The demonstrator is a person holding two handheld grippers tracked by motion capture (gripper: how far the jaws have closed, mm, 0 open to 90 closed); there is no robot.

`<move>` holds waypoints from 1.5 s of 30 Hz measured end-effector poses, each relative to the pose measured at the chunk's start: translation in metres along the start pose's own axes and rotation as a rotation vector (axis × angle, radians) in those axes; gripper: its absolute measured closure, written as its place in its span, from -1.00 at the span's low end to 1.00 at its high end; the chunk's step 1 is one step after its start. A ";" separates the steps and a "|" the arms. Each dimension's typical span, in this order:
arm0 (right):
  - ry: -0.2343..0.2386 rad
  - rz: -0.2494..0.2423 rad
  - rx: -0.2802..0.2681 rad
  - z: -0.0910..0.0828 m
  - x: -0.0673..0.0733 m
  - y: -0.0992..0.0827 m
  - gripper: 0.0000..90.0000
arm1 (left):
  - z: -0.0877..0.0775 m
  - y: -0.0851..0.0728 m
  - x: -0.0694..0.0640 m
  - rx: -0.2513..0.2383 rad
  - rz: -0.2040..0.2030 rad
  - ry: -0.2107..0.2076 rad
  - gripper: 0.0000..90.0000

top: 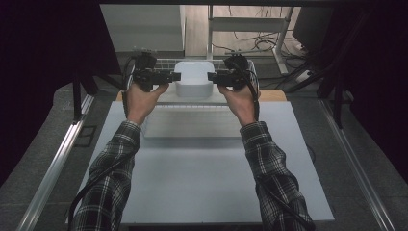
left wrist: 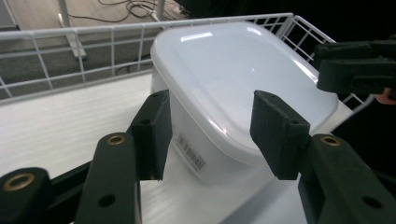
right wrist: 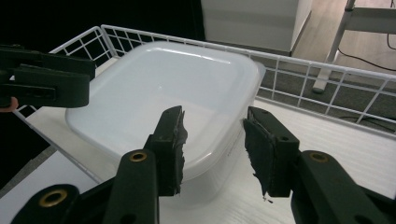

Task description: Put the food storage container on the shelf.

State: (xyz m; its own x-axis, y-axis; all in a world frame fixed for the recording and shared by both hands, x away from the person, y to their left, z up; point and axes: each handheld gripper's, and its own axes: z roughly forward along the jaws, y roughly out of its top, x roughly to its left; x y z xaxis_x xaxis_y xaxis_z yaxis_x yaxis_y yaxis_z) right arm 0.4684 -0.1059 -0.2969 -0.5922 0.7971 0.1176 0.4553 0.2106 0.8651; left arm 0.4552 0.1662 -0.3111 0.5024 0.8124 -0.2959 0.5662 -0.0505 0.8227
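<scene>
With my left hand-held gripper [top: 177, 76] and right hand-held gripper [top: 210, 76] both open and empty beside the white container [top: 194, 78], I should close evenly on opposite rims.

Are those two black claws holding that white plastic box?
No. The left gripper and right gripper are open beside the lidded white plastic box, one on each side; nothing is held.

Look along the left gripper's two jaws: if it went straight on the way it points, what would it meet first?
Most likely the white plastic container. The left gripper is open, and the container's near rim and side wall lie in the gap between its jaws, apparently still apart from them. Depth is hard to judge.
</scene>
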 end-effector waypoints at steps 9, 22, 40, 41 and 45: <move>0.035 -0.004 -0.003 -0.002 0.000 0.004 -0.01 | -0.005 0.003 -0.009 -0.007 0.079 0.007 -0.26; 0.039 -0.113 0.045 -0.004 0.022 0.001 -0.80 | -0.018 -0.008 -0.019 0.032 0.143 -0.061 -0.75; 0.046 -0.206 0.063 -0.017 0.022 -0.028 -0.99 | -0.026 -0.040 -0.026 0.039 0.232 -0.084 -0.95; 0.047 -0.210 0.064 -0.018 0.022 -0.030 -0.99 | -0.026 -0.043 -0.026 0.036 0.237 -0.088 -0.95; 0.050 -0.219 0.061 -0.021 0.022 -0.039 -1.00 | -0.027 -0.051 -0.029 0.028 0.266 -0.109 -0.97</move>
State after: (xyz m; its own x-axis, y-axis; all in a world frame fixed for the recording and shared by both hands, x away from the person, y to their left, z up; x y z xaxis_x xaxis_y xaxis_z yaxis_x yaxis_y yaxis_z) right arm 0.4232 -0.1084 -0.3179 -0.7126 0.7002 -0.0443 0.3512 0.4106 0.8415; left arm 0.3944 0.1609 -0.3312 0.7022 0.7013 -0.1231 0.4221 -0.2707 0.8652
